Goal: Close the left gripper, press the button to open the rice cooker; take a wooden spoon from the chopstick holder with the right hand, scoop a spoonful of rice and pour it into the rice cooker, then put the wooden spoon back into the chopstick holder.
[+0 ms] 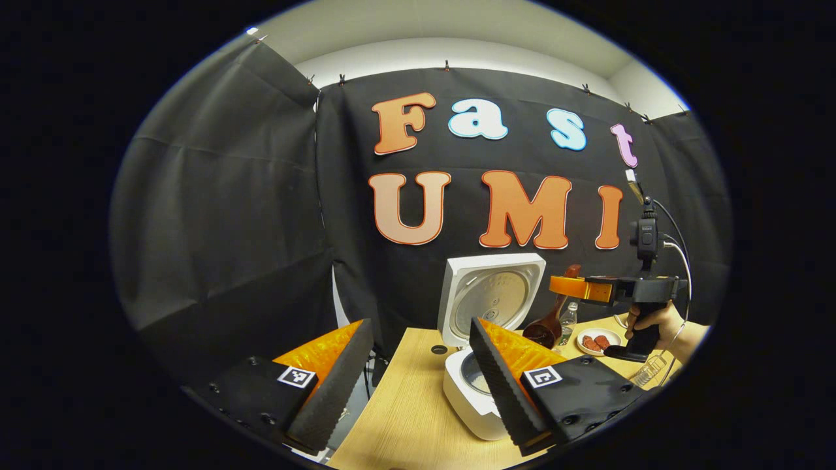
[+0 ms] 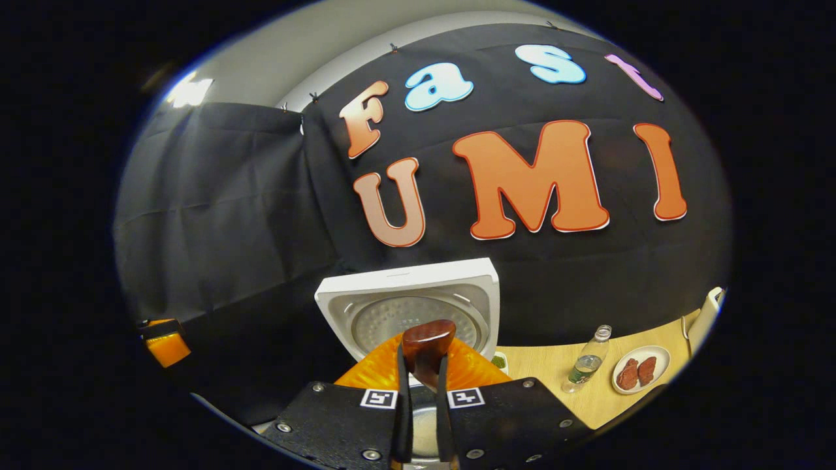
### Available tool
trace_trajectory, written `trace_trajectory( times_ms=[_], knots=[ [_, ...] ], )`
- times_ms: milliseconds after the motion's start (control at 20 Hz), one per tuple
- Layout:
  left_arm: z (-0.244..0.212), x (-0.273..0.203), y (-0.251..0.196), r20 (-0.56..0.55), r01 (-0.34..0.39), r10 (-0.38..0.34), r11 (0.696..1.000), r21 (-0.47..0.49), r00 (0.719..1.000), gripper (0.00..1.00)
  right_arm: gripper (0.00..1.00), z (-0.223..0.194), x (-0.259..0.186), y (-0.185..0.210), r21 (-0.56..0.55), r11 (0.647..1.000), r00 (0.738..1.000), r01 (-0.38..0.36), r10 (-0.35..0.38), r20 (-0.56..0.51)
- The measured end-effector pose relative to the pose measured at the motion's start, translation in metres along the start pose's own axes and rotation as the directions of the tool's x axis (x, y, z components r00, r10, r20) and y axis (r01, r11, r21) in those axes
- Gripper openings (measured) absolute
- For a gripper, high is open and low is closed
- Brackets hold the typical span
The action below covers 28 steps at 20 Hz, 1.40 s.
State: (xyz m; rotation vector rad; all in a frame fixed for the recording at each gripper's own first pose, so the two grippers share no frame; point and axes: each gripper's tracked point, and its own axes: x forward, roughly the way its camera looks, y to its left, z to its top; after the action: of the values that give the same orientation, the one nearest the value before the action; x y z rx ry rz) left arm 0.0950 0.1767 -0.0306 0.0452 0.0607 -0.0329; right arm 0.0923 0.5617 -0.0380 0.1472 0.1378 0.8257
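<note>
The white rice cooker (image 1: 467, 398) stands on the wooden table (image 1: 405, 418) with its lid (image 1: 493, 294) swung up. My left gripper (image 1: 418, 385) is open wide, low in front of the cooker with nothing between its fingers. To the right of the lid, a hand (image 1: 656, 323) holds my right gripper (image 1: 568, 287), shut on the dark wooden spoon (image 1: 547, 326), whose bowl hangs down beside the cooker. In the right gripper view the right gripper (image 2: 423, 391) pinches the spoon (image 2: 428, 344) just before the raised lid (image 2: 411, 303).
A small bottle (image 1: 568, 320) and a white plate (image 1: 597, 341) with red pieces sit on the table right of the cooker; they are the bottle (image 2: 588, 365) and the plate (image 2: 640, 370) in the right gripper view. A clear ribbed container (image 1: 650, 372) stands under the hand.
</note>
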Motion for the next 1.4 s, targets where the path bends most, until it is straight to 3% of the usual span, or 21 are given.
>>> trace_trajectory(
  times_ms=[350, 500, 700, 1100, 1400],
  knots=[
    [-0.002, -0.005, -0.003, -0.009, -0.001, 0.001, 1.0, -0.011, 1.0, 0.99, 0.14, -0.009, -0.005, 0.008, -0.114, 0.993, 0.999, -0.038, 0.036, -0.017],
    [-0.001, -0.008, -0.007, -0.01, 0.001, -0.001, 1.0, -0.015, 1.0, 1.0, 0.13, -0.005, -0.011, 0.005, -0.054, 0.998, 0.999, -0.034, 0.033, -0.013],
    [0.01, -0.014, -0.011, 0.013, -0.001, 0.001, 1.0, -0.019, 1.0, 1.0, 0.14, 0.01, -0.023, -0.02, 0.109, 0.994, 1.0, 0.001, 0.0, -0.013],
    [0.034, -0.005, -0.049, 0.07, 0.032, -0.03, 0.999, -0.026, 0.997, 0.99, 0.14, 0.052, -0.106, -0.125, 0.23, 0.964, 0.988, 0.132, -0.146, 0.047],
    [0.039, 0.013, -0.093, 0.079, 0.074, -0.071, 0.996, -0.04, 0.994, 1.0, 0.13, 0.056, -0.2, -0.225, 0.255, 0.918, 0.943, 0.303, -0.327, 0.056]
  ],
)
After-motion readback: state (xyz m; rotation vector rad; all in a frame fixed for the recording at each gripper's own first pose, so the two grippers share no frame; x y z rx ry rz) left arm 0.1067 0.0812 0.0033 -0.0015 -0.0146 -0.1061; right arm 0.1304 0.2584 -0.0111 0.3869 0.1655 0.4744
